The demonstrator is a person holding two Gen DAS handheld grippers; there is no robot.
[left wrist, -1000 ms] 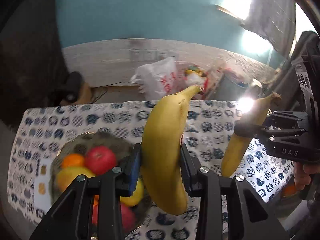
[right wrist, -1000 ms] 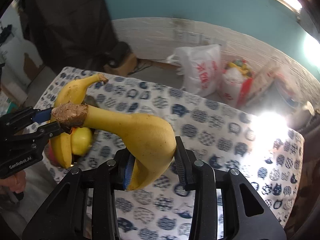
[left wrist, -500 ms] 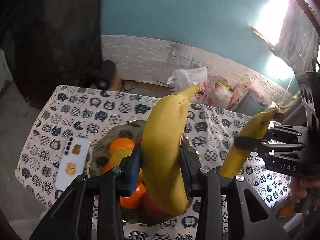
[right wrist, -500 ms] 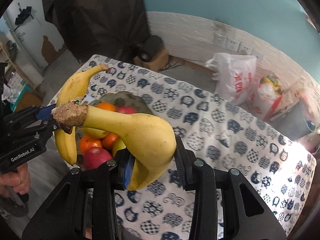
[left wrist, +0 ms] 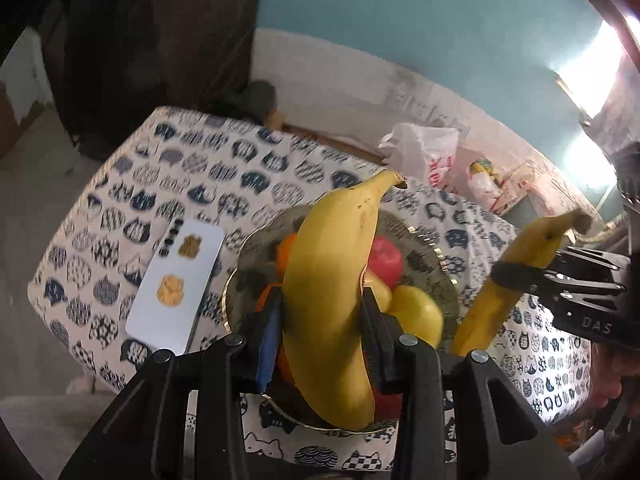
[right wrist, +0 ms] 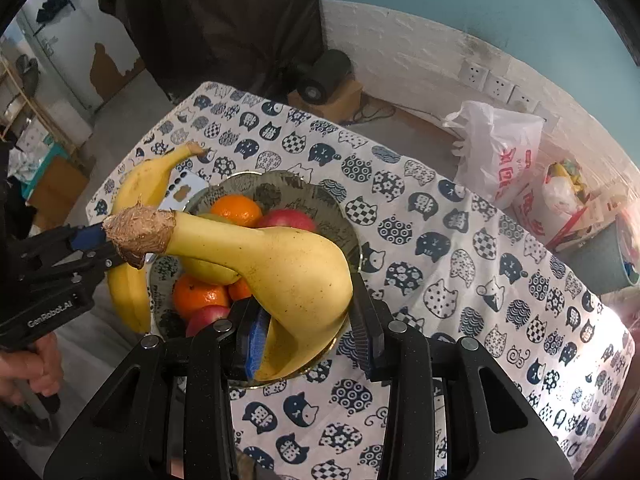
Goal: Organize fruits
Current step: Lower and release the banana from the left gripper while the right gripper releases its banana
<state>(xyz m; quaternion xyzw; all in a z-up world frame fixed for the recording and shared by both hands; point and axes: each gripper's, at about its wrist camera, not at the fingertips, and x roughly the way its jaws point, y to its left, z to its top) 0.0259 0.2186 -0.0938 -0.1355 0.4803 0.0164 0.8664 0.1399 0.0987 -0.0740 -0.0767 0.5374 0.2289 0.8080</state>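
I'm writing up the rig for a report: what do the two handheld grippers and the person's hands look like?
Both are matte black, angular frames with silver screws. The left gripper has blue pads on its fingers and white "GenRobot.AI" lettering; the right gripper, also blue-padded, reads "DAS". The left hand is bare, no sleeve visible. No cables show.

Matt cloth tablecloth, glossy phone
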